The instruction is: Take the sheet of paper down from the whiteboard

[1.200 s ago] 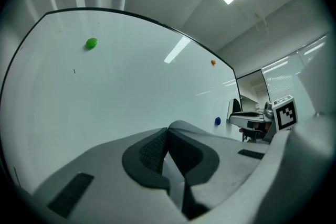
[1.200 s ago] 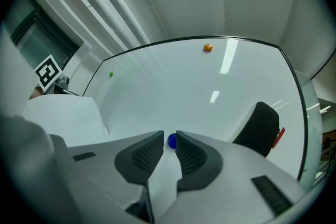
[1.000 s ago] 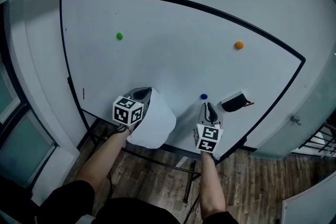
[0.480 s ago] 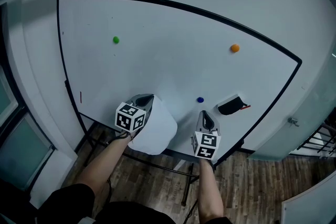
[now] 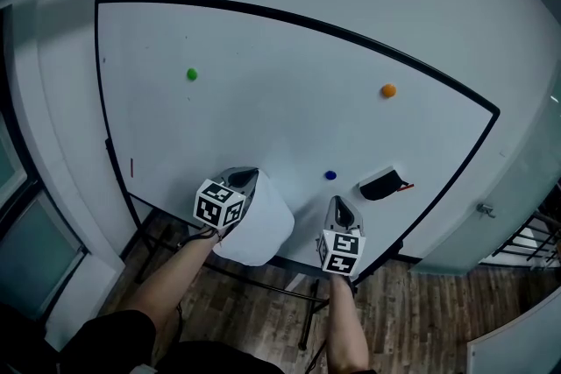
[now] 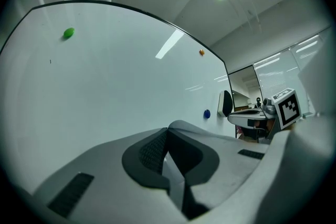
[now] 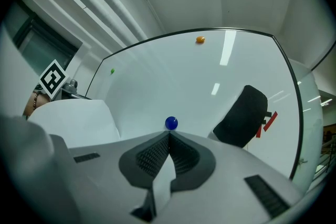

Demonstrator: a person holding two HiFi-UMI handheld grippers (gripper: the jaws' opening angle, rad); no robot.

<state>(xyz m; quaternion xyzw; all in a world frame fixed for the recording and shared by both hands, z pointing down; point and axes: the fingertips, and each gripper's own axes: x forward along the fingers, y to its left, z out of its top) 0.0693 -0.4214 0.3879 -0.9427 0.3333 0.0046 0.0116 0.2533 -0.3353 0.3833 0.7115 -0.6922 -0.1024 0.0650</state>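
Note:
The white sheet of paper is off the whiteboard and hangs curled from my left gripper, which is shut on its edge. In the left gripper view the jaws are pressed together and the sheet fills the right side. My right gripper is shut on nothing, just below the blue magnet. In the right gripper view its closed tips point at the blue magnet, with the sheet at the left.
A green magnet and an orange magnet stick to the board higher up. A black eraser clings to it right of the blue magnet. The board's stand and a wooden floor lie below.
The right gripper's jaws have come together and it has drawn back a little from the blue magnet. The left gripper still holds the sheet, barely shifted.

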